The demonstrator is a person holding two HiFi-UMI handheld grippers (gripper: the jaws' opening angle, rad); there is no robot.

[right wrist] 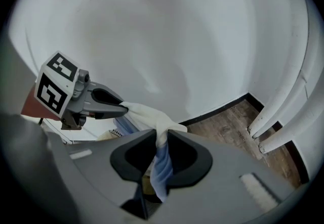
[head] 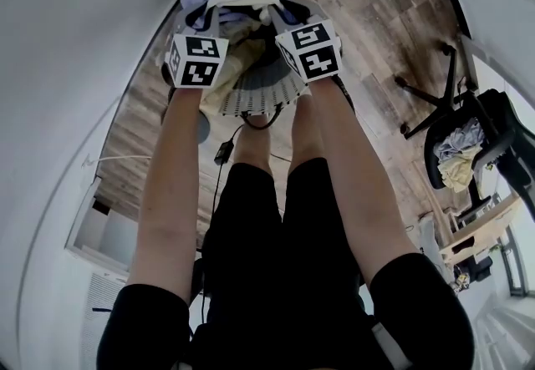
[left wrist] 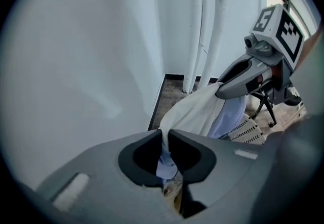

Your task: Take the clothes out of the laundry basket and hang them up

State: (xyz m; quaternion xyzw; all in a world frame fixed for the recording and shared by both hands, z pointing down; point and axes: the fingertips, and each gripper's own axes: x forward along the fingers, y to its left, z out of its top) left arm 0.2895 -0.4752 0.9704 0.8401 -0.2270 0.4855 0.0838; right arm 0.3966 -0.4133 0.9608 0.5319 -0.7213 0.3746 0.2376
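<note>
At the far left we have the white wall (head: pixel 75 68). Next to it, our left gripper (left wrist: pixel 165 136) is pinched tight on a fold of the garment (left wrist: pixel 195 109), a cream-white cloth with a pale blue part. The cloth rises out of those jaws and runs across to our right gripper (right wrist: pixel 161 136), whose jaws are likewise clamped on it, with blue fabric trailing down between them. We hold the garment spread between the two grippers, above the laundry basket (head: pixel 259 93). The basket is white and slatted, stands on the wooden floor (head: pixel 368 9), and has a pale yellow cloth (head: pixel 221 80) showing in it. Well off to the right stands an office chair (head: pixel 500 122) with clothes heaped on its seat.
</note>
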